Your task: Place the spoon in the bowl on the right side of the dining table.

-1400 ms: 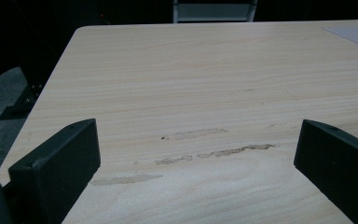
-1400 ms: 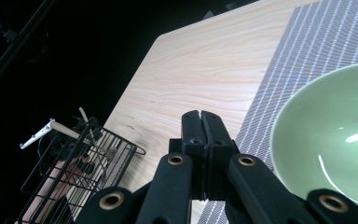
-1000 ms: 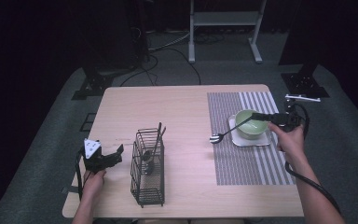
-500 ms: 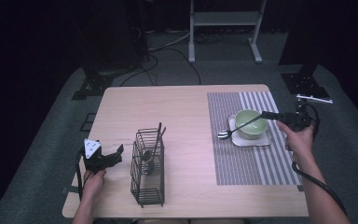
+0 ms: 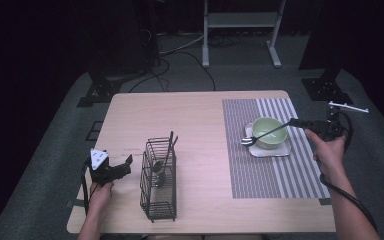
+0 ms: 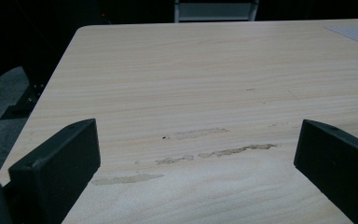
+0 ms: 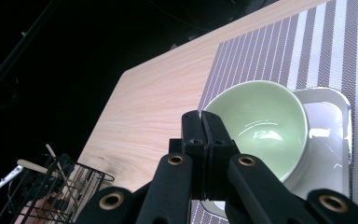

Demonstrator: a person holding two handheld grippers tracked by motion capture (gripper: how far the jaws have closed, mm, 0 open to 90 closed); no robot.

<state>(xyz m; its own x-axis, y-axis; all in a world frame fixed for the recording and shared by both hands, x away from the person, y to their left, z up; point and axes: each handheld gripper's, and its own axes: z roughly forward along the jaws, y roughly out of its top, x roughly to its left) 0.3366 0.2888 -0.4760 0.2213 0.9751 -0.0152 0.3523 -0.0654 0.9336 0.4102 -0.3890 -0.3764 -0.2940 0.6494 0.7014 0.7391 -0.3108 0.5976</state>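
Note:
My right gripper (image 5: 295,122) hovers at the right of a pale green bowl (image 5: 270,131) and is shut on the handle of a metal utensil (image 5: 262,134). The utensil slants across the bowl, with its head low over the left edge of the white square plate (image 5: 280,150) under the bowl. In the right gripper view the jaws (image 7: 203,122) are pressed together above the bowl (image 7: 261,121); the utensil is hidden there. My left gripper (image 5: 124,167) rests open on the table, left of a black wire caddy (image 5: 158,197). Bare wood lies between its jaws (image 6: 198,140).
The bowl and plate sit on a grey striped placemat (image 5: 280,175) on the right half of the wooden table (image 5: 190,125). The caddy holds several utensils (image 5: 166,150). Smudge marks (image 6: 214,151) lie on the wood ahead of the left gripper. A metal stand (image 5: 240,30) rises behind the table.
My right gripper has drawn back to the right with the utensil; its head went from left of the plate to over the plate's left edge. The left gripper has stayed put.

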